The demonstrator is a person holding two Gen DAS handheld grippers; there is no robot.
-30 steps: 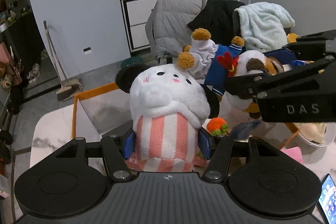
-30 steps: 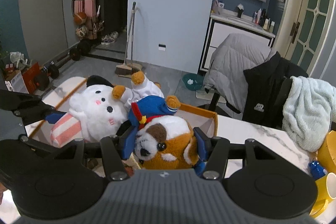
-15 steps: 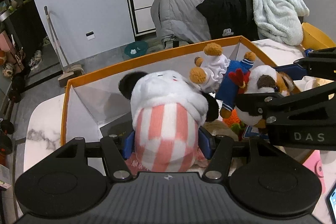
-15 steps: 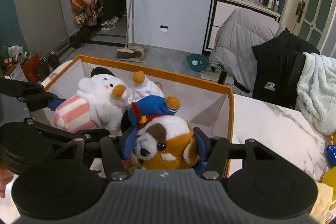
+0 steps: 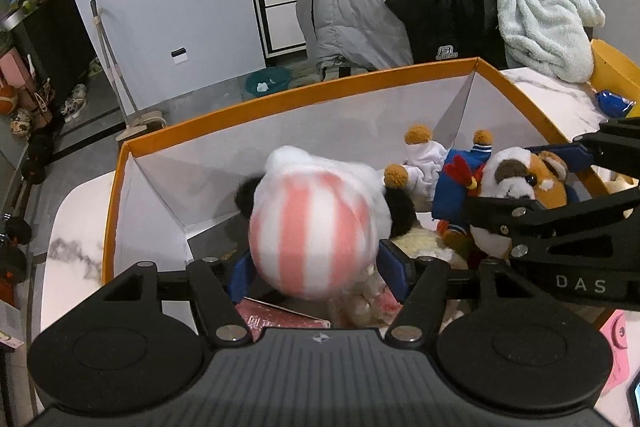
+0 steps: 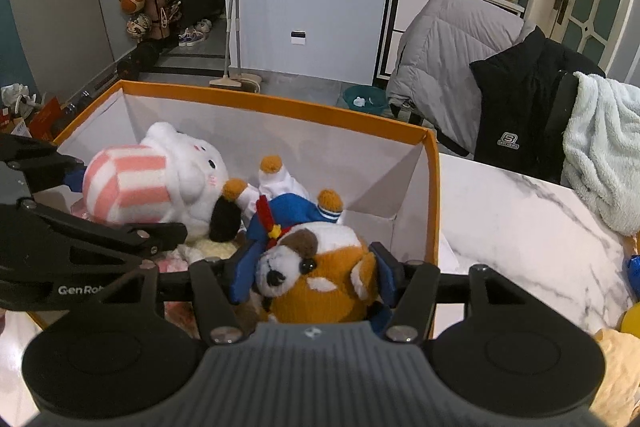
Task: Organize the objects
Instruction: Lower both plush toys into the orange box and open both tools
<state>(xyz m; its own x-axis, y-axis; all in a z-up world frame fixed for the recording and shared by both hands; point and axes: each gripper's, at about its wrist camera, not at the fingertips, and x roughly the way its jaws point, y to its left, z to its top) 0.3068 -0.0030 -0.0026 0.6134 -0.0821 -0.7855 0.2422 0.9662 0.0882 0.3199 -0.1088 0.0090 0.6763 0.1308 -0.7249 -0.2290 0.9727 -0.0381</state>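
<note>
Both grippers have come down into the orange-rimmed white fabric storage box point(image 5: 280, 95), whose far wall now rises behind the toys where a second ago only open room showed. Left gripper point(image 5: 316, 267): jaws opening; the white plush animal with the pink-and-white striped body point(image 5: 316, 227) sits between the blue pads, blurred, and a gap shows at the left pad, so no firm press is seen. Right gripper point(image 6: 312, 273): jaws opening, with the brown-and-white plush dog in a blue sailor outfit point(image 6: 320, 267) between them; the pads stand close against its sides, but whether they press cannot be told. Both toys are inside the box, side by side and touching, the dog's orange-tipped limbs point(image 6: 272, 163) lying against the striped toy's head. Beneath them the box floor is crowded: a red printed packet point(image 5: 276, 319), a cream plush piece point(image 5: 416, 243) and pink items lie under and between the grippers. Each gripper's black frame crosses the other's view at the box's near side. Outside the box, the white marble-pattern tabletop point(image 6: 520, 227) runs to the right; behind it a chair carries a grey padded jacket point(image 6: 448, 39), a black garment point(image 6: 520, 107) and a pale blue fleece blanket point(image 6: 604, 147). A broom point(image 6: 234, 27) leans on the far wall.
</note>
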